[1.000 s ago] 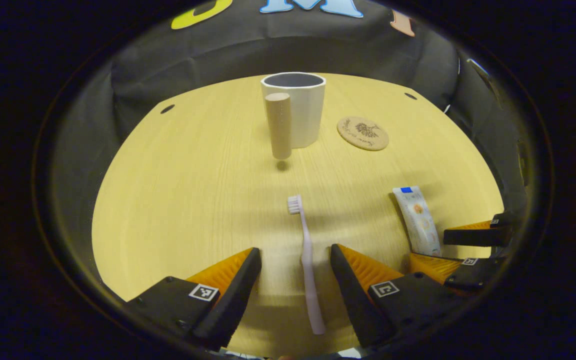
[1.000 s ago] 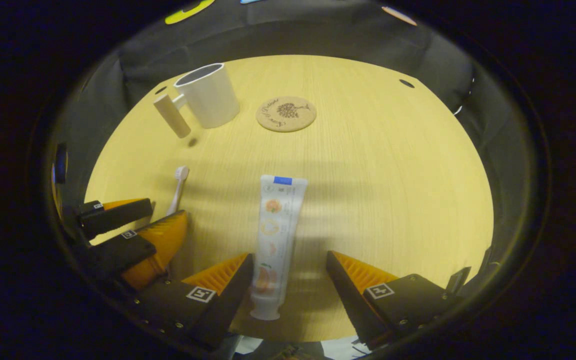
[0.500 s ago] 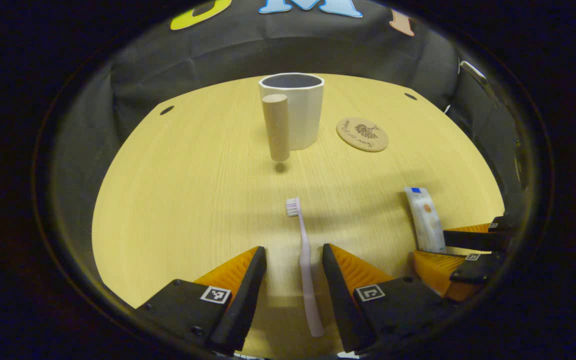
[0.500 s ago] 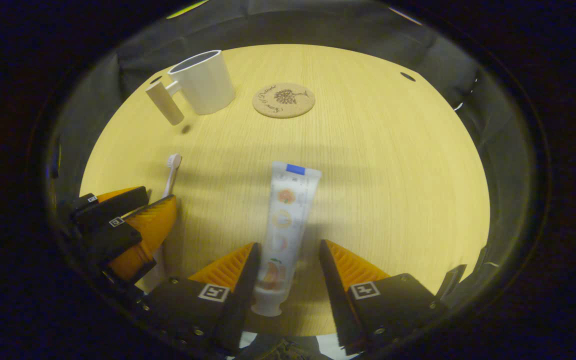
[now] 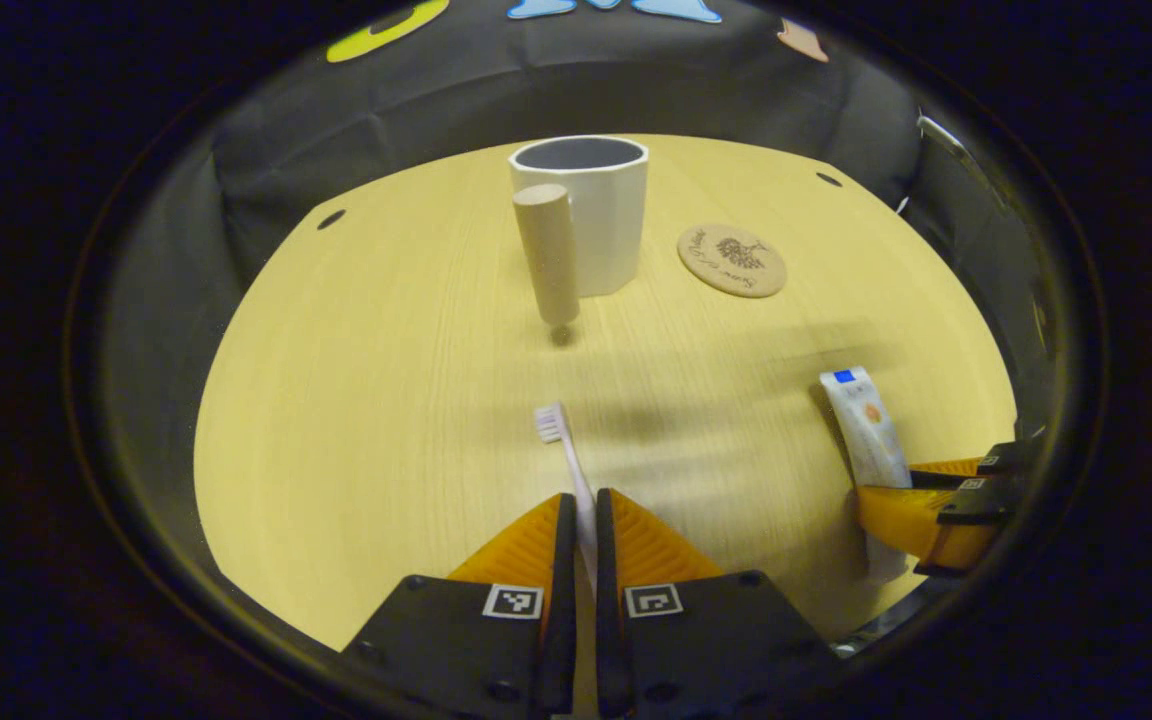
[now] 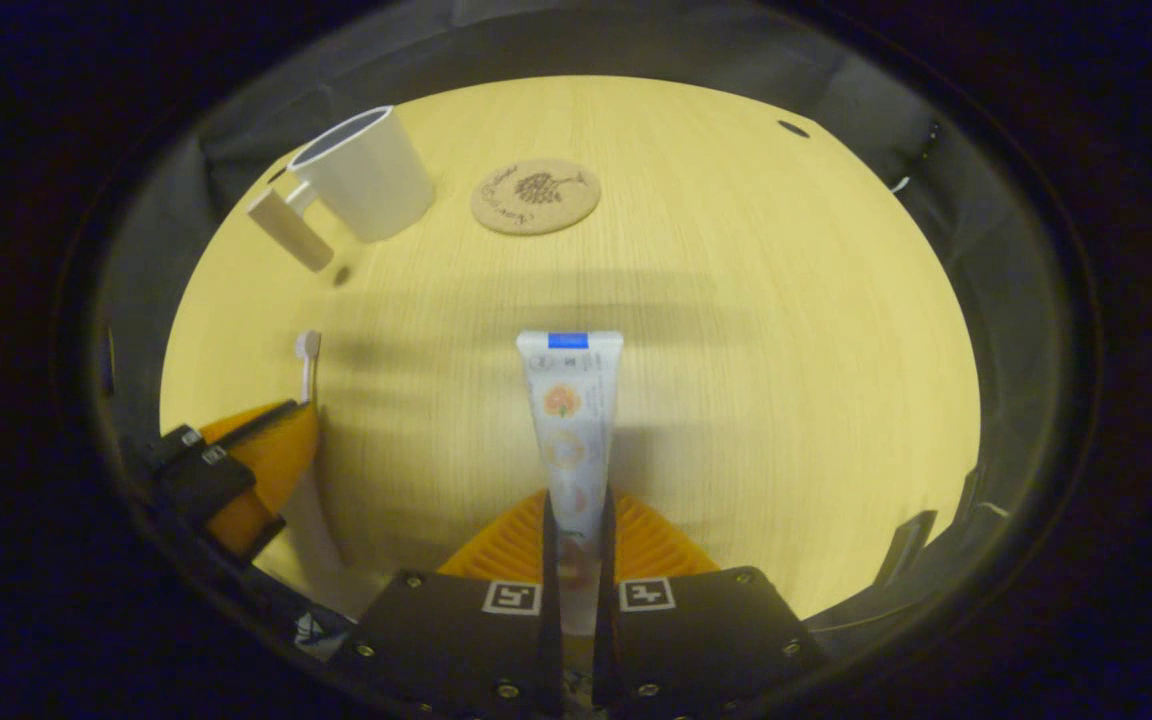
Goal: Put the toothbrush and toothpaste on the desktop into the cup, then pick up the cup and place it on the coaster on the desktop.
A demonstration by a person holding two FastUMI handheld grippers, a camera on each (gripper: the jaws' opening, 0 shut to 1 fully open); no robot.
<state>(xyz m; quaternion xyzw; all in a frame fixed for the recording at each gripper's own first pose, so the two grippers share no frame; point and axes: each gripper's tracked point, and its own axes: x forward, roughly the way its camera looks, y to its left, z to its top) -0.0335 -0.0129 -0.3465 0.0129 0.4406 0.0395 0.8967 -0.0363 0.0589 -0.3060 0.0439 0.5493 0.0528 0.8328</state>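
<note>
- The coaster (image 6: 535, 196) carries a dark printed motif with a curved line of script beside it; the lettering is too small to read.
- The toothpaste (image 6: 570, 420) bears a blue patch, round pictures and tiny print, none legible.
- Square black-and-white markers sit on the left gripper (image 5: 584, 530) and the right gripper (image 6: 576, 530).

Pale matt wood-grain desktop (image 5: 386, 400); smooth white plastic-looking cup (image 5: 596, 215) with wooden peg handle (image 5: 548, 250); round cork coaster (image 5: 732, 260); glossy white toothpaste tube (image 6: 568, 420).

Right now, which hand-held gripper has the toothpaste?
The right hand-held gripper: shut on the toothpaste. The left hand-held gripper grips the toothbrush.
</note>
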